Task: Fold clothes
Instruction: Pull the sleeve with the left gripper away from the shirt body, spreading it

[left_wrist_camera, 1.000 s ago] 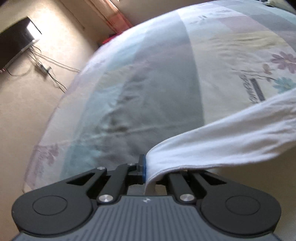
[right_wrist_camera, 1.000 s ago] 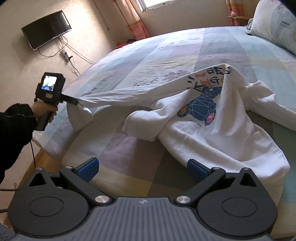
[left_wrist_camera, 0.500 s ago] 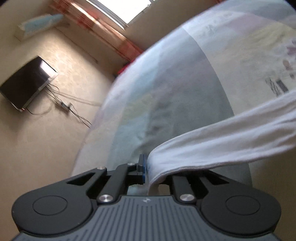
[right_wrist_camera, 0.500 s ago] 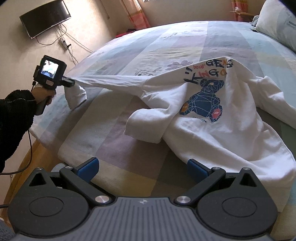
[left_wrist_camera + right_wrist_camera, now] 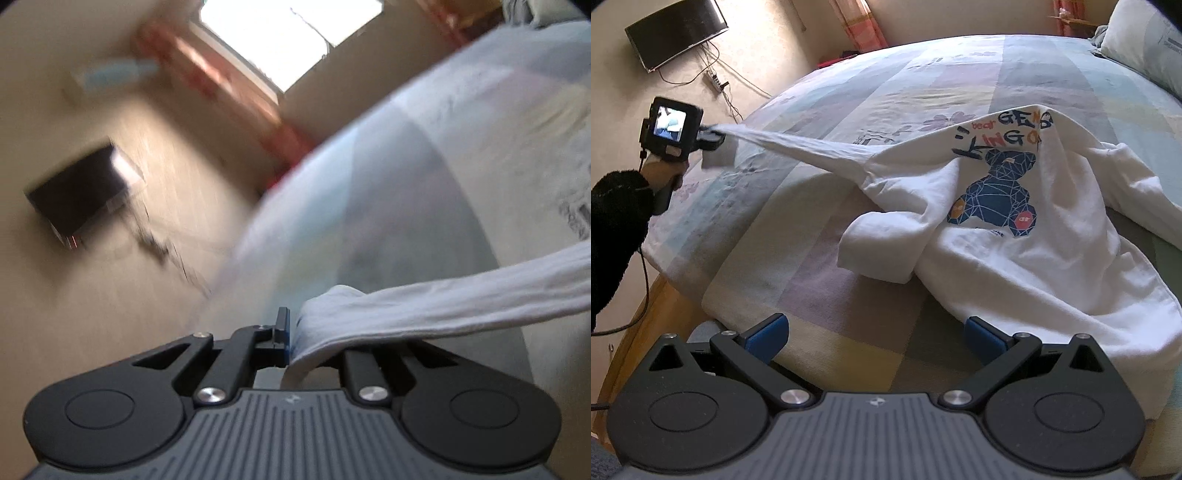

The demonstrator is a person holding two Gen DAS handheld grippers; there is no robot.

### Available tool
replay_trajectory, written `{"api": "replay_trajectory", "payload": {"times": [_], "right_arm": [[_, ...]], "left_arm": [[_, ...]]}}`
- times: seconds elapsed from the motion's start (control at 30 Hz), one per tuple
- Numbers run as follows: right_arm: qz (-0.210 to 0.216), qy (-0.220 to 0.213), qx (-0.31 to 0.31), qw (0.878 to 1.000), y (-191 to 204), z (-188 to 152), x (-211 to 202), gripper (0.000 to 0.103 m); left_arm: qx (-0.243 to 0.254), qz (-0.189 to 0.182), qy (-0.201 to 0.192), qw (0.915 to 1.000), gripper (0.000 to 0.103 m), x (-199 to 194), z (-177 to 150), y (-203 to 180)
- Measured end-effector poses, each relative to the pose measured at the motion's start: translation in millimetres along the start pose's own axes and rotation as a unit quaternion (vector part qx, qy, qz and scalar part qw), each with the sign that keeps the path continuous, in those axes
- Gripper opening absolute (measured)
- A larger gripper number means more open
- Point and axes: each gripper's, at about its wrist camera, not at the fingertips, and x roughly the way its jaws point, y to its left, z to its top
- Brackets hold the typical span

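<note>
A white sweatshirt [image 5: 1015, 251] with a blue bear print and lettering lies crumpled on the bed [image 5: 849, 288]. One sleeve [image 5: 812, 147] is stretched taut to the left, off the sheet. My left gripper [image 5: 291, 339] is shut on that sleeve's cuff [image 5: 369, 317]; the right wrist view shows the same gripper [image 5: 713, 138] raised over the bed's left edge, held by a hand in a black sleeve [image 5: 617, 229]. My right gripper [image 5: 873, 334] stands open above the bed's near edge, its blue pads [image 5: 766, 334] apart with nothing between them, just short of the sweatshirt's hem.
A pillow [image 5: 1145, 40] lies at the bed's far right corner. A wall television [image 5: 676, 31] with dangling cables hangs at the left, with a curtained window [image 5: 288, 40] beyond. The bed's wooden frame [image 5: 639, 325] shows at lower left.
My left gripper has lifted and tilted upward with the cuff, pulling the sleeve straight and taut. The right gripper has stayed open and edged slightly forward over the bed.
</note>
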Motion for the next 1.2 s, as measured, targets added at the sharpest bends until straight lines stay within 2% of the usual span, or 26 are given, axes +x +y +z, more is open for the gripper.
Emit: {"api": "replay_trajectory", "payload": {"times": [0.1,0.23,0.33,0.37,0.43,0.53,0.7,0.9,1.0,1.1,1.2], "right_arm": [[0.000,-0.001,0.000,1.000,-1,0,-1,0.103],[0.001,-0.002,0.000,1.000,-1,-1,-3,0.103],[0.001,-0.003,0.000,1.000,-2,-1,-4,0.103],[0.001,-0.004,-0.001,1.000,-2,-2,-5,0.103],[0.002,-0.004,0.000,1.000,-2,-2,-5,0.103],[0.006,-0.007,0.001,1.000,-2,-3,-7,0.103],[0.011,-0.010,0.001,1.000,-1,-6,-10,0.103],[0.024,-0.012,0.000,1.000,-1,-10,-12,0.103],[0.027,-0.001,-0.004,1.000,2,-12,-5,0.103],[0.034,0.006,-0.014,0.999,8,-13,0,0.103],[0.047,0.018,-0.026,0.998,13,-11,12,0.103]], "left_arm": [[0.001,-0.024,0.033,0.9992,0.013,8,-13,-6],[0.002,-0.056,0.077,0.9955,0.025,18,-31,-13],[0.003,-0.080,0.109,0.9908,0.026,25,-44,-19],[-0.006,-0.087,0.113,0.9898,0.029,25,-48,-15],[-0.022,-0.098,0.121,0.9876,0.044,21,-53,-10],[-0.032,-0.108,0.120,0.9863,0.052,9,-59,-6],[-0.014,-0.125,0.115,0.9853,0.066,-6,-59,-2],[0.011,-0.178,0.097,0.9792,0.075,-34,-65,1],[0.024,-0.242,0.122,0.9624,0.082,-37,-70,-3],[0.061,-0.224,0.120,0.9653,0.082,-43,-78,-11],[0.044,-0.236,0.123,0.9628,0.082,-46,-82,-12]]}}
